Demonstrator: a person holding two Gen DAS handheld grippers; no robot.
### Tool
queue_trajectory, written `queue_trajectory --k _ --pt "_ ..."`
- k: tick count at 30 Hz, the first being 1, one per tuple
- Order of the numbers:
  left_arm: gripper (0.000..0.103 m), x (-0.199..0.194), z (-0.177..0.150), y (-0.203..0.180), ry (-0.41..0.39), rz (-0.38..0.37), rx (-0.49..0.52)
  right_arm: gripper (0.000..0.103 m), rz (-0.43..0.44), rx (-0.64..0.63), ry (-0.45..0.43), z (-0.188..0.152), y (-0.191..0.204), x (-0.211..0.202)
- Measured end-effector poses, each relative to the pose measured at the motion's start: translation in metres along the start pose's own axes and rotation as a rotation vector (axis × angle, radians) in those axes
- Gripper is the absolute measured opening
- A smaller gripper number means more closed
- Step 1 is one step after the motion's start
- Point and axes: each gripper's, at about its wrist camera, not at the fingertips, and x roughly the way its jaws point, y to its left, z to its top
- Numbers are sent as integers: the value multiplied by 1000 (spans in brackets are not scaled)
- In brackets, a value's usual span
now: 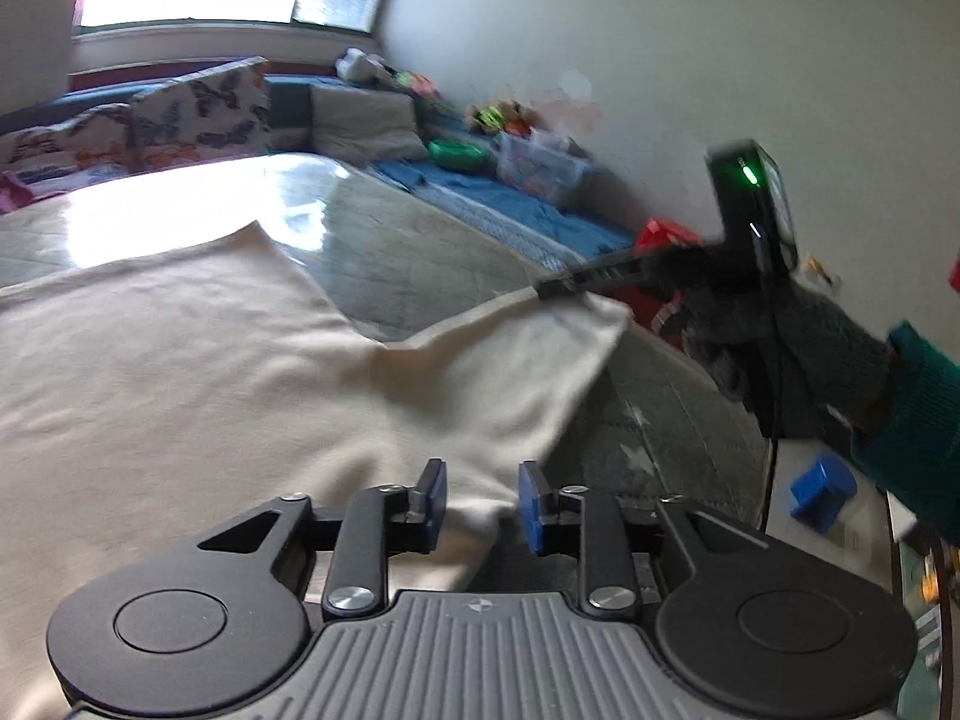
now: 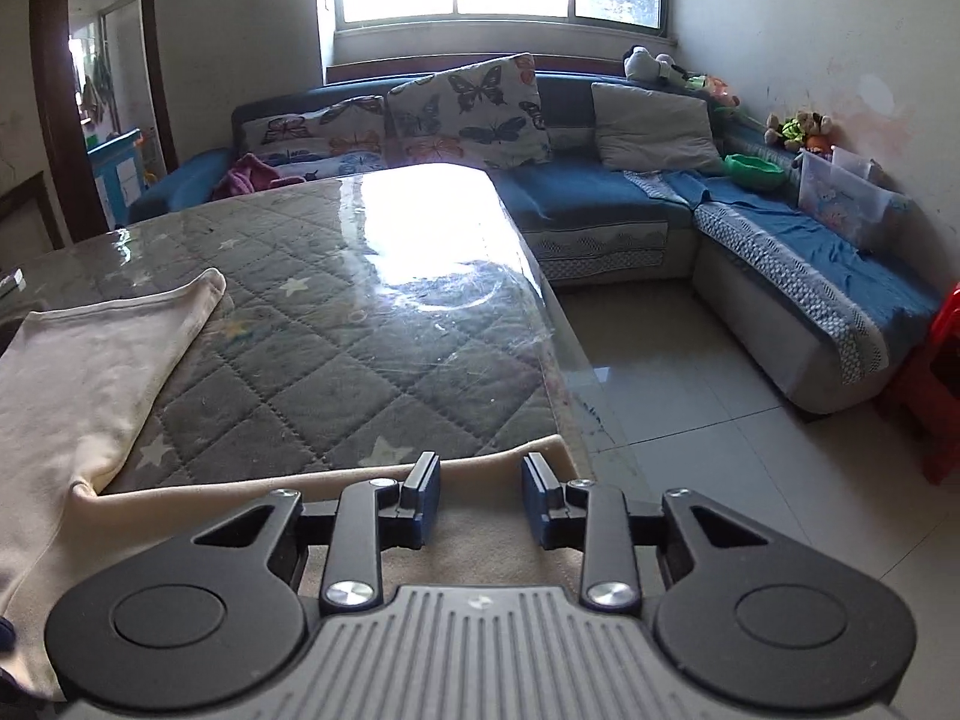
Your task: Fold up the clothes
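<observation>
Both fingers parted over cream garment, lengthwise along table

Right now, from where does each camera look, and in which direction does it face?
Left wrist: sits on the left tool, looking along its blue fingers over the cream garment toward the sofa; the right tool and a gloved hand with a teal sleeve show.
Right wrist: sits on the right tool, looking across the quilted table to the sofa and window; only its own fingers show.
Shared: garment, table, butterfly cushions, window.
</observation>
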Motion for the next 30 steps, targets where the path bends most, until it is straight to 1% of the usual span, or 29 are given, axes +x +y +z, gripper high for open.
queue_trajectory --k 1,2,4,5,6,8,12,13,15,19,23,25,27,29,30 --pt "34 -9 1 5 -22 20 -16 38 12 -18 -7 0 4 -5" --pt "35 -19 1 12 -44 48 -33 39 36 -47 -20 2 12 -11" --pt "36 -38 1 29 -81 128 -68 41 86 -74 -38 1 26 -21" --pt "36 -48 1 38 -96 176 -83 43 113 -80 -44 -1 33 -25" --pt "36 -56 1 47 -109 231 -96 47 141 -84 -49 -2 40 -29" --pt "36 -71 2 70 -128 345 -125 48 186 -110 -52 -7 55 -34" --pt "36 -86 5 125 -113 588 -209 53 215 -178 -74 -15 80 -38" --pt "36 -85 6 137 -105 629 -223 53 214 -190 -80 -17 85 -38" --pt "37 -82 8 158 -82 679 -238 55 224 -175 -70 -19 88 -35" --pt "38 -68 6 180 -26 726 -225 56 228 -157 -50 -25 90 -29" --pt "36 -58 -1 190 2 726 -242 60 223 -149 -37 -31 89 -24" --pt "25 -54 -4 189 8 746 -210 67 219 -143 -37 -32 88 -22" --pt "9 -59 -5 194 0 750 -215 73 218 -145 -39 -33 87 -21" --pt "6 -70 -7 201 -28 738 -273 75 217 -150 -41 -34 87 -20" --pt "5 -78 -8 203 -52 739 -304 81 217 -153 -41 -35 87 -20"
